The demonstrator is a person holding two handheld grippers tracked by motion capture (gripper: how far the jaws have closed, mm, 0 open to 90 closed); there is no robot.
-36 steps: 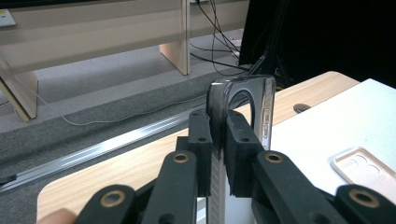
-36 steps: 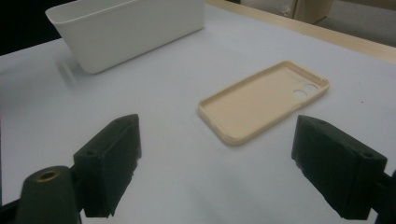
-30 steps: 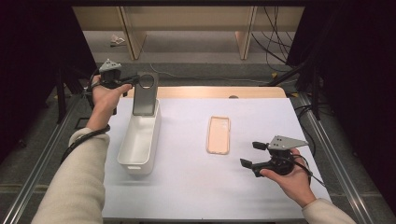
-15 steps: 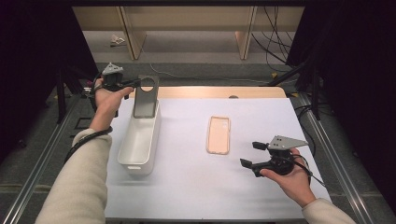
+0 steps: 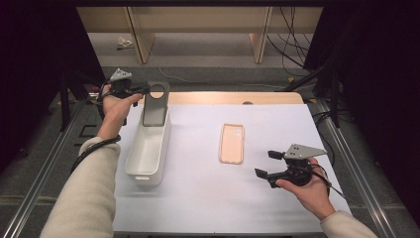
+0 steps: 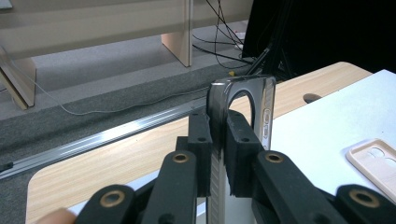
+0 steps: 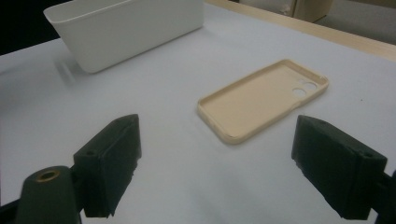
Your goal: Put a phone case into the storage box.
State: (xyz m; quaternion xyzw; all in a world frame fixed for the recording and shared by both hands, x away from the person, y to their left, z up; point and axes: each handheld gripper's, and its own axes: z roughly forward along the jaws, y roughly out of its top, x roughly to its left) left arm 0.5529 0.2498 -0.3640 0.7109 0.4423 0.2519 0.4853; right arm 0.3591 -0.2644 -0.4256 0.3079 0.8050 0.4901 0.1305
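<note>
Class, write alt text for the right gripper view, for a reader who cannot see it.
A beige phone case lies open side up on the white table, framed between the wide-open jaws of the right gripper. A white bin stands on the table beyond it, at upper left.

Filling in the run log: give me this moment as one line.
left gripper: shut on dark phone case with round cutout, over white bin | right gripper: open, near beige phone case on white mat

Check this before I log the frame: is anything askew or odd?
Nothing looks damaged or spilled. The dark phone case stands upright over the white bin's far end, clamped by the left gripper.
</note>
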